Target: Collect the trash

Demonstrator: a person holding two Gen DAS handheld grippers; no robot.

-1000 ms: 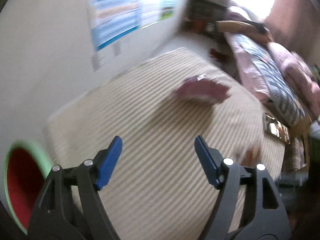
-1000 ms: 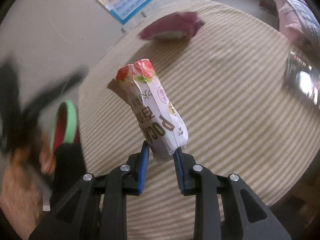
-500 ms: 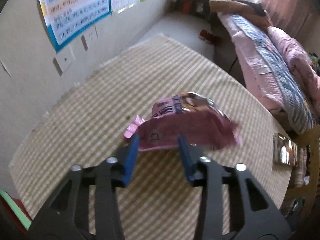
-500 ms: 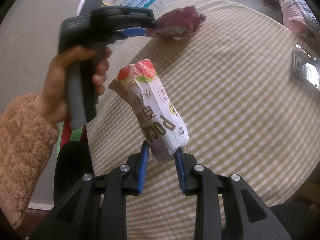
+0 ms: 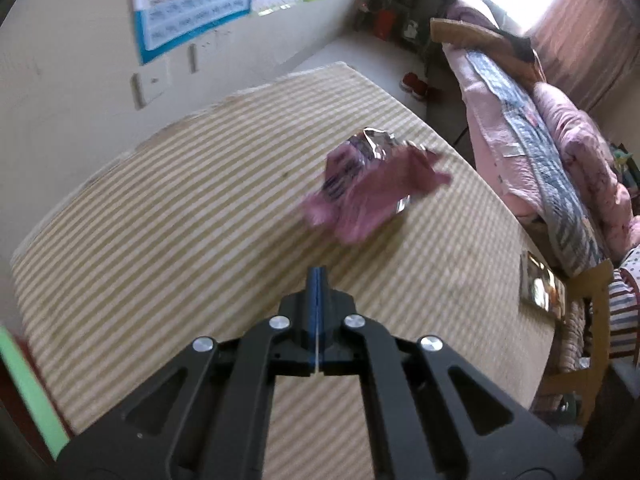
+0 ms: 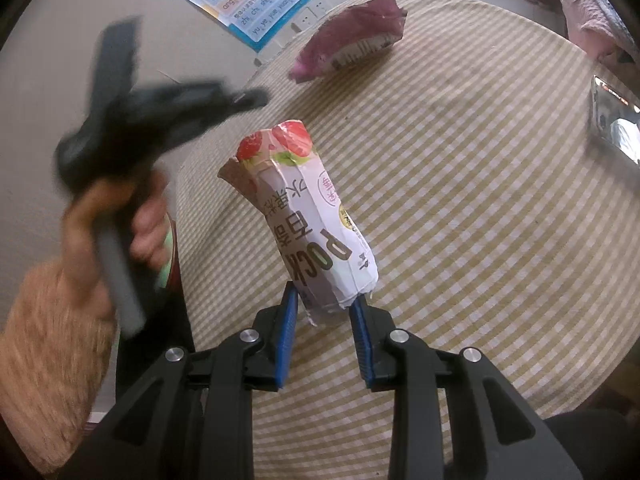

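A crumpled pink snack wrapper (image 5: 368,188) lies on the striped tablecloth (image 5: 180,208), ahead of and apart from my left gripper (image 5: 317,280), whose blue pads are pressed together with nothing between them. The wrapper also shows in the right wrist view (image 6: 352,40) at the table's far side. My right gripper (image 6: 326,304) is shut on a white strawberry snack packet (image 6: 308,216) and holds it upright above the table. The left gripper (image 6: 168,108) appears blurred at the left in that view.
A green-rimmed red bin (image 5: 28,392) sits at the table's left edge. A shiny phone-like object (image 5: 538,286) lies near the right table edge; it also shows in the right wrist view (image 6: 612,120). A bed with pink bedding (image 5: 560,152) stands beyond.
My left gripper closed at the pink wrapper, then pulled back fully shut and empty; the wrapper stays on the table. The right gripper still holds the strawberry packet.
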